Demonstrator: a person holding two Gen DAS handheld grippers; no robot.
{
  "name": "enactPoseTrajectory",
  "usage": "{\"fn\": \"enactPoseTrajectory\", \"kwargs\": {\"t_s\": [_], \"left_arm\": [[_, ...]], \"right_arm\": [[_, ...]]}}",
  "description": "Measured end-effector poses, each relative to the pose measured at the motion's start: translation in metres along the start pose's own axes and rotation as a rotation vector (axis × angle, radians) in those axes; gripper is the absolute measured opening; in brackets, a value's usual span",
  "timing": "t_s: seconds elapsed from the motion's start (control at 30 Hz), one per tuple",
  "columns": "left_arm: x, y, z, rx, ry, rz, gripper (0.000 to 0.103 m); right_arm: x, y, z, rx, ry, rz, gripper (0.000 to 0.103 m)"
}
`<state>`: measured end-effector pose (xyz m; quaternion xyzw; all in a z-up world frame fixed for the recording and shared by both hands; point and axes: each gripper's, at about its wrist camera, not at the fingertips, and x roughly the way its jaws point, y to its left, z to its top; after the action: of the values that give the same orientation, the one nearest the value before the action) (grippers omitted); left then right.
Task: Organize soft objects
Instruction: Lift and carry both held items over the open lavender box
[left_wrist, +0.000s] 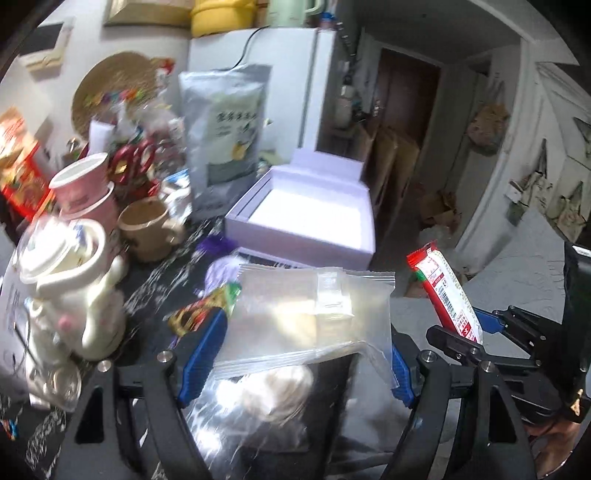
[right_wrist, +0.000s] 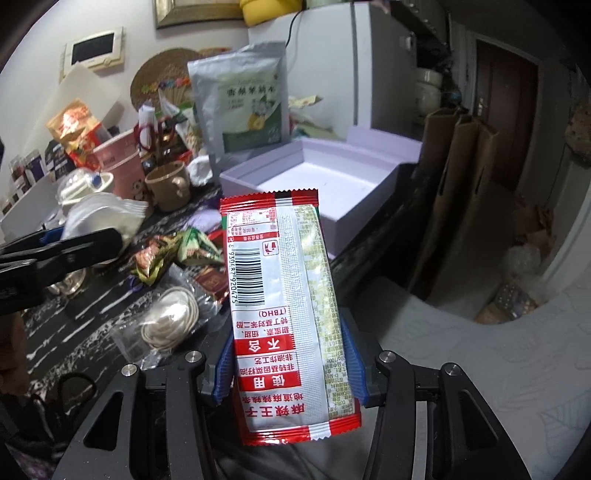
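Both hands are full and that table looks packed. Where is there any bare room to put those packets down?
The open white box is bare inside, bordered by the silver pouch behind and the table edge. Left of it is crowded: brown mug, pink cups, loose snack wrappers and a bagged cord.

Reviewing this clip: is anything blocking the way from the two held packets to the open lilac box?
Nothing visible does. The left gripper holds a clear plastic packet, the right gripper a red and white snack packet. The open lilac cardboard box lies just beyond both, its white inside bare, and the loose wrapped sweets lie off to its left.
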<state>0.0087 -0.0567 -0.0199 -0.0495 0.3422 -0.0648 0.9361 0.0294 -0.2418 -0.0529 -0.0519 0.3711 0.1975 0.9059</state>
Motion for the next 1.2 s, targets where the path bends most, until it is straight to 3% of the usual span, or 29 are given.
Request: {"fn": "enactPoseTrajectory", "kwargs": {"t_s": [0.27,0.6,0.93,1.2], "left_arm": [[-0.002,-0.021,0.038,0.059,-0.09,-0.032,0.078],[0.014,-0.037,0.099,0.118,-0.177,-0.051,0.078],[0.048,-0.036,0.151,0.143,-0.202,-0.016,0.078],[0.096,-0.03,0.186,0.139,-0.188,0.011,0.078]], "right_arm": [[-0.031,-0.009,0.032,-0.034,-0.112,-0.019,0.049],[-0.034,-0.025,0.083,-0.06,-0.214,-0.045,0.049],[-0.012,-0.049,0.135,-0.069,-0.262,-0.054,0.049],[0.025,-0.067,0.171,-0.087,-0.253,-0.046,0.049]]}}
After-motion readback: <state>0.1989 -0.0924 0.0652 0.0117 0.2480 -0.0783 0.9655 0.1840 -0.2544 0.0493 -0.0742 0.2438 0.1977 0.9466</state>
